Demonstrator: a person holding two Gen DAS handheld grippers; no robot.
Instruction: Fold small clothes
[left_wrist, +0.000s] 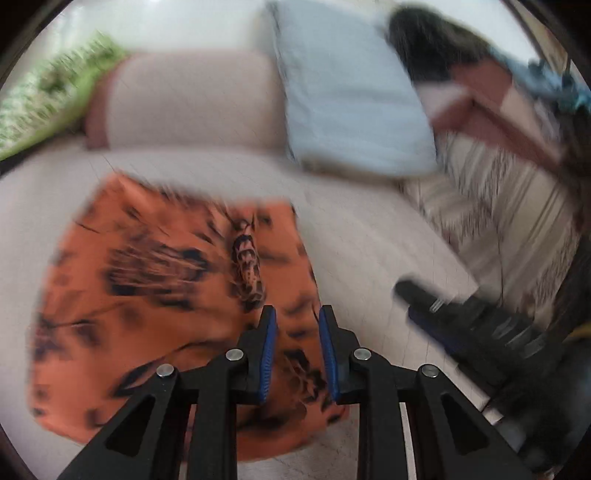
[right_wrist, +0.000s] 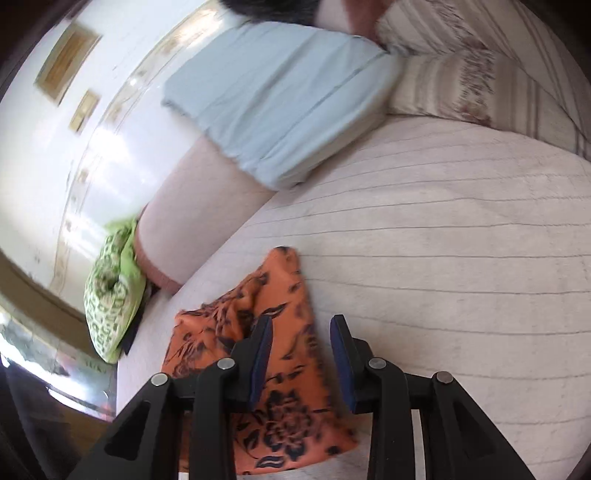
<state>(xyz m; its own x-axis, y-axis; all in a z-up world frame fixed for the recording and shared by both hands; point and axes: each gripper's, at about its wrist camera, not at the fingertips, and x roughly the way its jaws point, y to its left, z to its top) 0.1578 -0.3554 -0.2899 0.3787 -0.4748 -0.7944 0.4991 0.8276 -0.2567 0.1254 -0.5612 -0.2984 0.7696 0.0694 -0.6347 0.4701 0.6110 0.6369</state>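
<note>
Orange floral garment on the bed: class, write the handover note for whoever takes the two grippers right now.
Left gripper: open, empty, above the orange garment.
Right gripper: open, empty, over the garment's edge.
Garment lies on the striped bed cover, in front of the blue pillow. It looks partly folded, though blur hides how far.
Left: finish folding and flatten it.
</note>
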